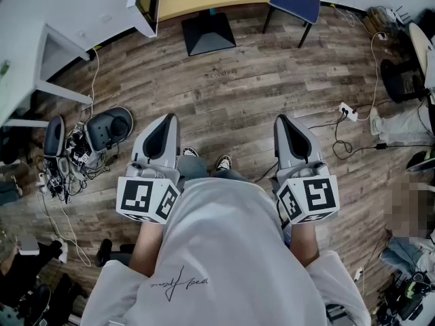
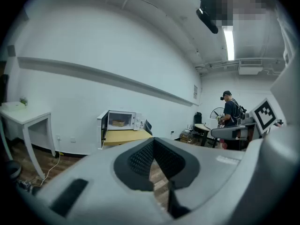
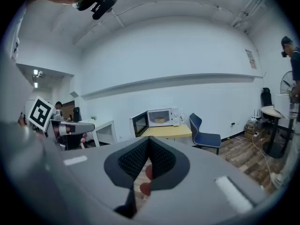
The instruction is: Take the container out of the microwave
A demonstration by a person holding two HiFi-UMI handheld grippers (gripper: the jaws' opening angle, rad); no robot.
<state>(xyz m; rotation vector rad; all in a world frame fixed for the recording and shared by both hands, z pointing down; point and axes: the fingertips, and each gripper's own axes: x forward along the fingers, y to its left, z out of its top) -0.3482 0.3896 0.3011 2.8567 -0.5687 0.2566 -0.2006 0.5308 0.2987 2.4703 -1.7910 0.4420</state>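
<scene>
Left gripper (image 1: 165, 122): jaws clenched, pads together, nothing between them; held close to the body, tilted slightly down.
Right gripper (image 1: 285, 122): jaws clenched too, empty, held level with the left one.
Container (image 3: 160, 120): low and tan, inside the microwave (image 3: 158, 117), whose door hangs open to the left.
Microwave's place: on the yellow counter (image 3: 167, 132), across the wood floor (image 1: 272, 80) and well apart from both grippers.
Step in hand: judged to be the approach; nothing reached or grasped yet.
Route: best walked straight to the counter, clear of the blue chair (image 3: 205, 136) beside it and the cables (image 1: 343, 124) on the floor.
Reach: better to release one gripper's jaws before entering the cavity, go in level, and stay off the open door.
Grasp: probably the container's near wall or rim; a small lift, then a straight pull out.
Writing on shirt (image 1: 178, 284): a script line, upside down, not legible.
Print on floor: faint mark near the counter's foot, too small to read.
Cubes: black-and-white square markers, no words.
Brand on microwave: none legible.
</scene>
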